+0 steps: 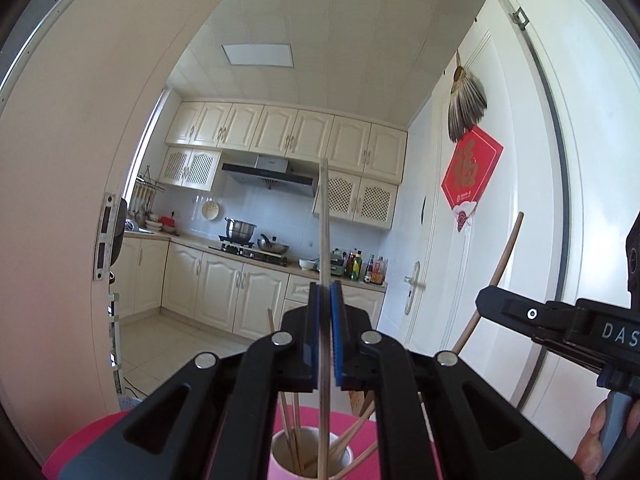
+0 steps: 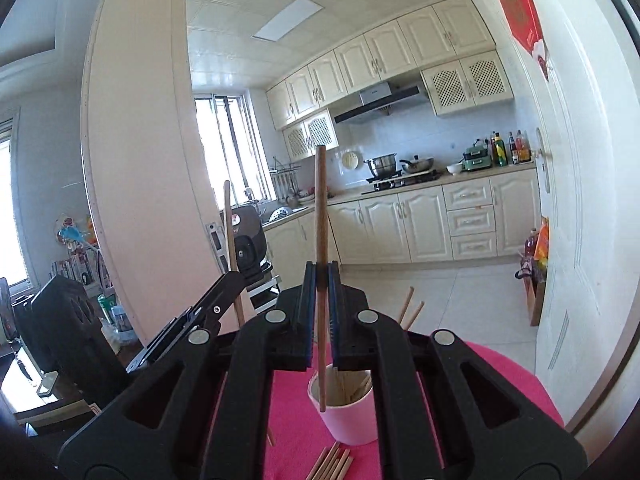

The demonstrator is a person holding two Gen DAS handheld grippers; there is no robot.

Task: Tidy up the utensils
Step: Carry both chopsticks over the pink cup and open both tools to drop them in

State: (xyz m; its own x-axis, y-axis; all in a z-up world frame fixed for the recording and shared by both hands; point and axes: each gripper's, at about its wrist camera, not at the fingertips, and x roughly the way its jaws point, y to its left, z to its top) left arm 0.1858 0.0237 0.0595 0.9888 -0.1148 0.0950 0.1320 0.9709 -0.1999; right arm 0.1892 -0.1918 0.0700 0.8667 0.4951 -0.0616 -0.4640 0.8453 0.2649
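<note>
Kitchen cabinets fill the background behind a pink worktop [image 2: 500, 384] where a white cup [image 2: 352, 416] already holds several chopsticks. Each gripper's fingers clamp one upright: the left gripper [image 1: 325, 336] a pale chopstick [image 1: 325, 220] reaching into the cup, the right gripper [image 2: 321, 316] a brown chopstick [image 2: 321, 208] at its rim. Loose chopsticks [image 2: 332, 462] beside the cup remain, so sorting seems partly done.
</note>
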